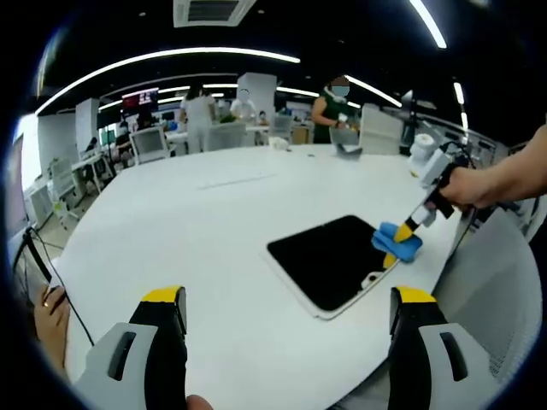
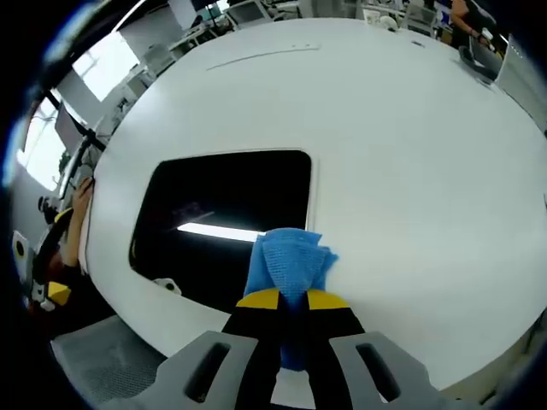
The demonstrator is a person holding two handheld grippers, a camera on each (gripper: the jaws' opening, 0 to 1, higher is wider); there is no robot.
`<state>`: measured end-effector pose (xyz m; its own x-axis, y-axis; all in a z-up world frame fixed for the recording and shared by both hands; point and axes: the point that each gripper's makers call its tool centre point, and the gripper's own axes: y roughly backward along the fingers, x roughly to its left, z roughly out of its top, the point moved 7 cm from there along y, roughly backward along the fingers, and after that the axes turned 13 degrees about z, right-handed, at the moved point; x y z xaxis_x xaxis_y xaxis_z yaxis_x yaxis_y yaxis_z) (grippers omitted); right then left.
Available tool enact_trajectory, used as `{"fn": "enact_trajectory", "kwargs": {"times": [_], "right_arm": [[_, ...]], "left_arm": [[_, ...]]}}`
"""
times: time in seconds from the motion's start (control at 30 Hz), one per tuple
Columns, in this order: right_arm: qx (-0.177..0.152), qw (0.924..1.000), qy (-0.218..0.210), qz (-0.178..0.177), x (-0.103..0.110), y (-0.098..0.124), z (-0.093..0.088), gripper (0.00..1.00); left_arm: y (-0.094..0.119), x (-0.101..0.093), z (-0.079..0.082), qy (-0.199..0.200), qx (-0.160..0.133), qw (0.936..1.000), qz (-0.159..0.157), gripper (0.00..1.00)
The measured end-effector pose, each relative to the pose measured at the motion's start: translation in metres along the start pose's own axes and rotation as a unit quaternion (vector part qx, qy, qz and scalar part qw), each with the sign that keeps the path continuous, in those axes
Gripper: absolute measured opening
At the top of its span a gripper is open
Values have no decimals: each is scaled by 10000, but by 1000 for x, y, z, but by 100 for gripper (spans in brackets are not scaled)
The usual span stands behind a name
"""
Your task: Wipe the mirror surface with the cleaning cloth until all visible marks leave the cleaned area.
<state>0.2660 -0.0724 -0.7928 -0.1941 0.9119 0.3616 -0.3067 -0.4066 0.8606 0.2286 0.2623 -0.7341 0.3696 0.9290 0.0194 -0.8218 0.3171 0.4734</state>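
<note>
Right gripper (image 2: 291,301) is clamped on the blue cloth (image 2: 288,261), pressing its front onto the mirror (image 2: 224,201); left gripper (image 1: 286,309) hangs wide open.

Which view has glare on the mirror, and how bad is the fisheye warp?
Right gripper view: a bright streak of reflected ceiling light crosses the mirror just above the blue cloth; the table edge bows strongly. Left gripper view: the mirror reads flat black, no streak; ceiling light strips curve into arcs, and the background people are soft.
</note>
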Motion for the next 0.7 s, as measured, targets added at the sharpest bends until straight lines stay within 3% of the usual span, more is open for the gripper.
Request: {"fn": "enact_trajectory", "kwargs": {"times": [0.2, 0.3, 0.7], "right_arm": [[-129, 9998, 33, -116, 4, 0, -1, 4], [-199, 9998, 13, 36, 11, -3, -1, 4], [-262, 9996, 113, 31, 33, -14, 3, 4]], "left_arm": [[4, 8, -2, 82, -34, 10000, 27, 99], [5, 12, -5, 125, -33, 9999, 50, 99], [16, 24, -8, 168, -38, 9998, 114, 99]]}}
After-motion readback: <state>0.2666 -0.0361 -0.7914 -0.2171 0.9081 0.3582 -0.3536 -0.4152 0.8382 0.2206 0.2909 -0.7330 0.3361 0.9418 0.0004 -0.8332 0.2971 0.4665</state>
